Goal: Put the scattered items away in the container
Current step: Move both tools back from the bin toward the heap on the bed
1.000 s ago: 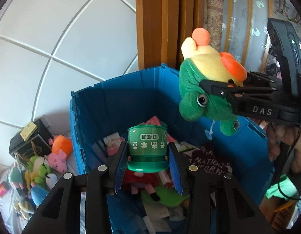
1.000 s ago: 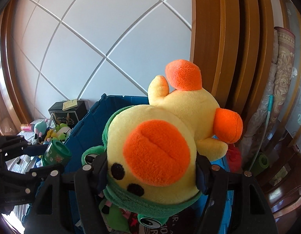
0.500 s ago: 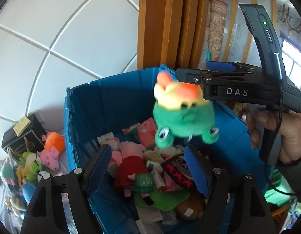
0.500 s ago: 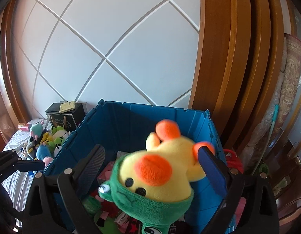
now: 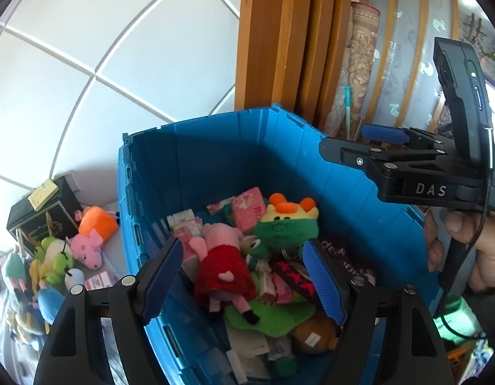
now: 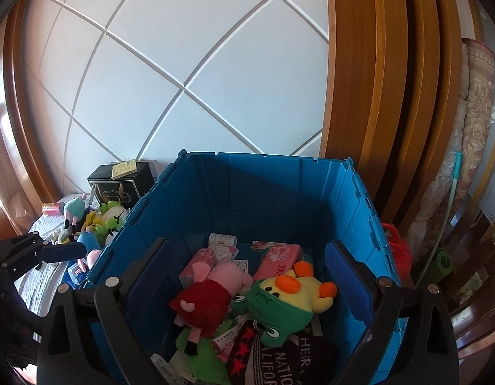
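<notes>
1. Both sets of jaws stand open and empty above the blue container [image 6: 279,192].
2. Left gripper [image 5: 244,279] and right gripper [image 6: 247,276] look down into it; the yellow-and-green plush [image 6: 292,298] lies inside.
3. Remaining soft toys [image 5: 71,250] lie outside, beyond the container's left wall, nearer the left gripper.
</notes>
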`<state>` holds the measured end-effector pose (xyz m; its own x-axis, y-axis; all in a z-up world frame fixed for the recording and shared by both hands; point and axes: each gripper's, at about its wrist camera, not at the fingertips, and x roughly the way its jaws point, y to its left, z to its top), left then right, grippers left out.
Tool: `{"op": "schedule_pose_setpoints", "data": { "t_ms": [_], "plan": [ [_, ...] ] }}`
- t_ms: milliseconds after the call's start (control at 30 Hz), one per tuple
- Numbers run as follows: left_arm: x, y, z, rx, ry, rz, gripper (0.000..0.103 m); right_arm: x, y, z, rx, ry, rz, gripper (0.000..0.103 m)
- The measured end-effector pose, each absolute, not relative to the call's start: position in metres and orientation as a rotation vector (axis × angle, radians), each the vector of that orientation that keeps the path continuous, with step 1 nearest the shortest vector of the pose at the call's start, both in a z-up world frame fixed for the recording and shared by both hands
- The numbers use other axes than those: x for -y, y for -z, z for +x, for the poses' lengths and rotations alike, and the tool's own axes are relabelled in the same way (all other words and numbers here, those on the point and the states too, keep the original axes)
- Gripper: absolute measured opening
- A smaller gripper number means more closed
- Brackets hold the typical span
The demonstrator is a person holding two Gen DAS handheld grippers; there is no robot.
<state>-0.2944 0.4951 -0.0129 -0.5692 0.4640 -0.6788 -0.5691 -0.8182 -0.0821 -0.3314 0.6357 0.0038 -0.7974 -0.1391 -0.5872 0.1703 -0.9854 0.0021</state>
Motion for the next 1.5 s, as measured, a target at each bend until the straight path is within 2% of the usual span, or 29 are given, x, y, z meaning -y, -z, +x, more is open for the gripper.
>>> {"op": "schedule_pose_setpoints", "data": {
  "t_ms": [467,1167,1500],
  "plan": [
    [-0.395,0.018,-0.266,-0.061,-2.45,-0.968,0.078,-0.54,-0.018,-0.282,-0.159,2.767,0.886,0.098],
    [-0.087,0.093,-0.233,0.135,-2.645,-1.221,0.078,-0.294,0.021,-0.235,-0.232,2.586,0.962,0.098],
    [0.022,0.114,-0.224,0.189,-2.713,-1.288,0.078,-0.217,0.056,-0.236,-0.219,2.54,1.029,0.098]
  ]
}}
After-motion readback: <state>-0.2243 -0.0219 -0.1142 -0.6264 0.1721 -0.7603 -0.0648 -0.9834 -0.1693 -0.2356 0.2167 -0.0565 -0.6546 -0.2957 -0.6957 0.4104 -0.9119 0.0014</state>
